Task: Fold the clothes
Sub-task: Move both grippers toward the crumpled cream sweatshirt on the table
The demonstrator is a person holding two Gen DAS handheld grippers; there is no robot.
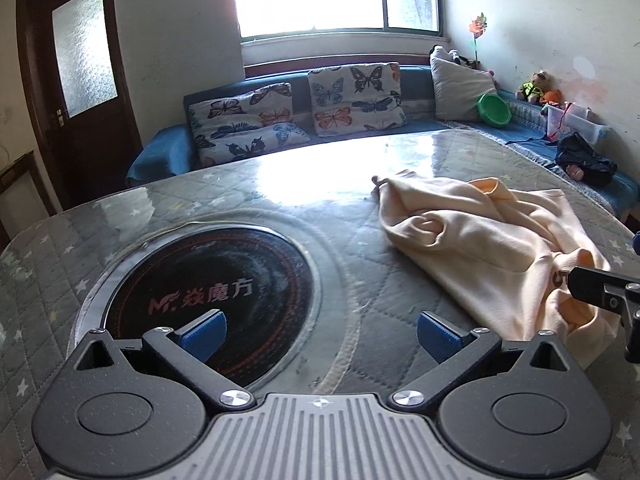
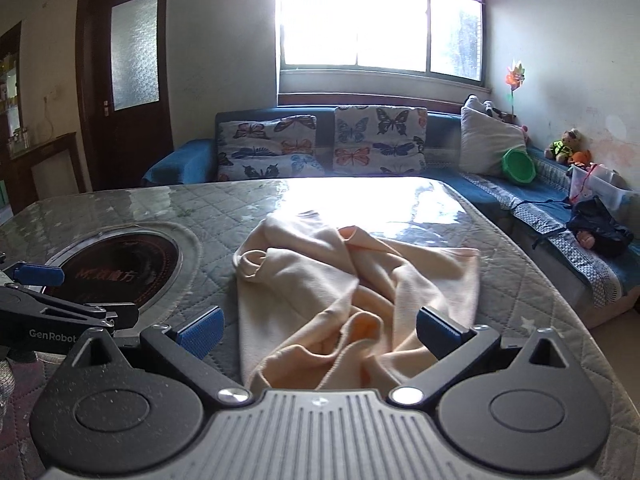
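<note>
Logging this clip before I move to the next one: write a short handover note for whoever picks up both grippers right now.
Left gripper: open, empty, over the black round cooktop set into the table.
Right gripper: open, empty, fingers on either side of the near end of the garment.
Cream garment: lies crumpled on the table, to the right of the cooktop, bunched with folds running across each other; an orange lining shows at the near end.
Done: nothing folded yet.
Left: spread the garment flat, then fold it.
</note>
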